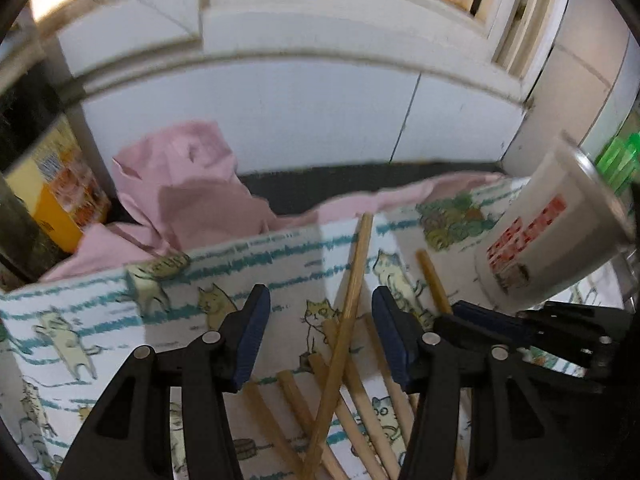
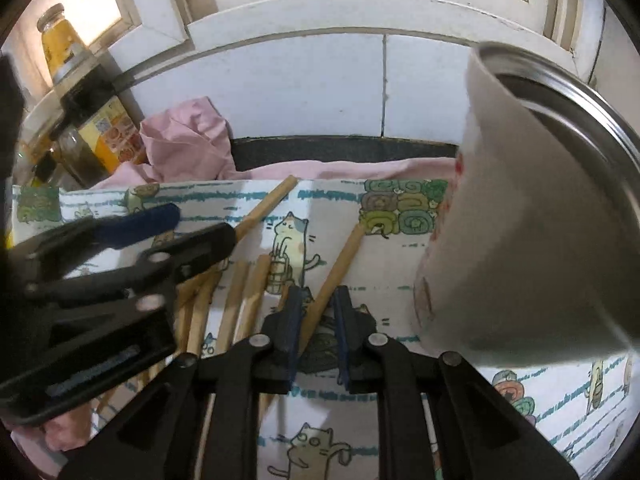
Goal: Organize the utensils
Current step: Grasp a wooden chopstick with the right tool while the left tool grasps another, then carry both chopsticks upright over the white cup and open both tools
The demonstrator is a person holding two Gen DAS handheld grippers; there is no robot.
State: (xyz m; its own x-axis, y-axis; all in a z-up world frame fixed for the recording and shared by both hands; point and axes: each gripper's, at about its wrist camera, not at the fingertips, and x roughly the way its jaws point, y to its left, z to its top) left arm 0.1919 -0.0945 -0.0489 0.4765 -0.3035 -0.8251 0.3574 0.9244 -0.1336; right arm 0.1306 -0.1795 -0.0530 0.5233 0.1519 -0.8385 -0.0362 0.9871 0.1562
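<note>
Several wooden chopsticks point(image 1: 352, 384) lie in a loose pile on a cat-print cloth point(image 1: 100, 320). My left gripper point(image 1: 320, 316) hangs over the pile, its jaws apart. One long chopstick point(image 1: 354, 272) runs up between them, and neither pad presses on it. My right gripper point(image 2: 318, 312) is shut on a single chopstick point(image 2: 340, 264), which slants up to the right. In the left wrist view the right gripper point(image 1: 450, 314) sits close beside the left one. In the right wrist view the left gripper point(image 2: 202, 222) is at the left. A white cup point(image 2: 520, 240) with a metal rim stands at the right.
A crumpled pink cloth point(image 1: 192, 200) lies behind the cat-print cloth point(image 2: 400, 248), against a white tiled wall point(image 2: 320, 92). At the back left stand a dark bottle with a yellow label point(image 2: 100, 128) and a jar point(image 2: 60, 40). Something green point(image 1: 616, 156) shows at the far right.
</note>
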